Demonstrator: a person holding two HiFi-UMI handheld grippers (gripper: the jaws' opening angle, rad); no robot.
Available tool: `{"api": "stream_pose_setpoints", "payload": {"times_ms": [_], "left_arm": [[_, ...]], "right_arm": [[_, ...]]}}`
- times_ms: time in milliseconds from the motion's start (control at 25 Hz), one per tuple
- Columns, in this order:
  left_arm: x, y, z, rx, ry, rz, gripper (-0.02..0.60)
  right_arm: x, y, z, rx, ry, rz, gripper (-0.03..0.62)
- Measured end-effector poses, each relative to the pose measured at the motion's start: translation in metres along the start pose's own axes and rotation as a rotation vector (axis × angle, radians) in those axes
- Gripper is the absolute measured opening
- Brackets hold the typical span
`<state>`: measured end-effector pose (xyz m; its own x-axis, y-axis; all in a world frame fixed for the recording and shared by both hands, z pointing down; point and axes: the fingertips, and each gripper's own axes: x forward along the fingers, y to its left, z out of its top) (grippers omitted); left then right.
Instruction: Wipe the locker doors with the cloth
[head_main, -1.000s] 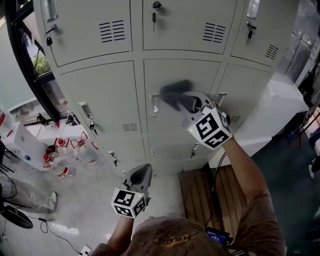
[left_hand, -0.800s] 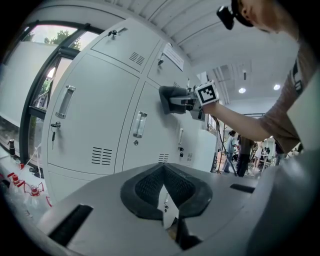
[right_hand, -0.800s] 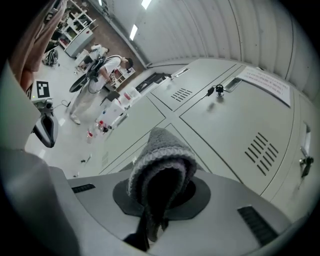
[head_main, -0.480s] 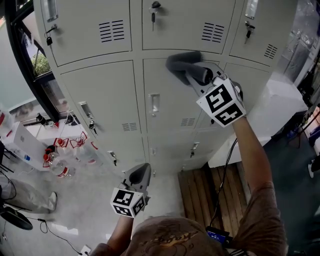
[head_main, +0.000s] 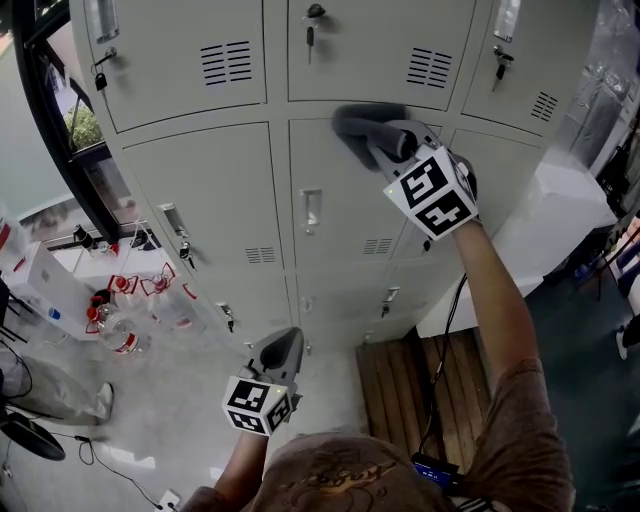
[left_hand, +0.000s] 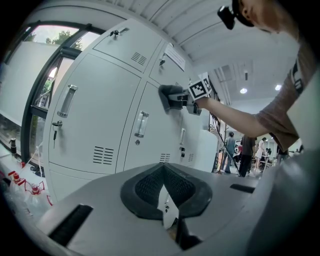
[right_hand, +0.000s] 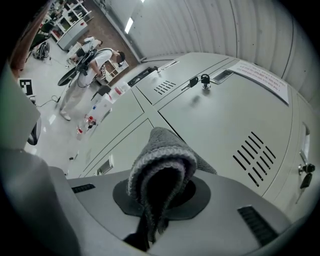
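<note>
A bank of pale grey locker doors (head_main: 340, 215) fills the head view. My right gripper (head_main: 388, 140) is shut on a folded grey cloth (head_main: 362, 122), which presses against the top of the middle door, just under the upper row. In the right gripper view the cloth (right_hand: 161, 162) bulges out of the jaws against the door (right_hand: 225, 117). My left gripper (head_main: 281, 352) hangs low, well away from the lockers, shut with only a small white tag (left_hand: 166, 209) at its pads. The left gripper view shows the cloth (left_hand: 169, 97) on the door from the side.
A recessed handle (head_main: 311, 209) sits below the cloth, and keys hang in the upper doors (head_main: 311, 25). A white cabinet (head_main: 565, 215) stands at the right, a wooden pallet (head_main: 415, 380) on the floor below, bottles (head_main: 120, 325) at the left. People (left_hand: 246, 152) stand in the background.
My right gripper has carried the cloth up the middle door, from beside the handle to the door's top edge. The left gripper has stayed put.
</note>
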<state>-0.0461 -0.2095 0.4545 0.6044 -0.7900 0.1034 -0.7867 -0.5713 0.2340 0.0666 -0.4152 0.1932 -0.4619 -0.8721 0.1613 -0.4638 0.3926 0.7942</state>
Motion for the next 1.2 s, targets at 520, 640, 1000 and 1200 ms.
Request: {"api": "stream_pose_setpoints", "payload": {"times_ms": [520, 640, 1000, 1200], "left_arm": [[0.003, 0.002, -0.002, -0.002, 0.006, 0.008, 0.002], [0.003, 0.002, -0.002, -0.002, 0.008, 0.008, 0.002], [0.0, 0.001, -0.003, 0.004, 0.015, 0.011, 0.002], [-0.001, -0.001, -0.004, 0.007, 0.017, 0.013, 0.002]], "right_arm": [[0.008, 0.015, -0.011, 0.006, -0.003, 0.018, 0.034], [0.011, 0.026, -0.018, 0.014, 0.007, 0.035, 0.034], [0.025, 0.083, -0.052, 0.021, 0.06, 0.116, 0.033], [0.032, 0.116, -0.074, 0.031, 0.091, 0.157, 0.033]]}}
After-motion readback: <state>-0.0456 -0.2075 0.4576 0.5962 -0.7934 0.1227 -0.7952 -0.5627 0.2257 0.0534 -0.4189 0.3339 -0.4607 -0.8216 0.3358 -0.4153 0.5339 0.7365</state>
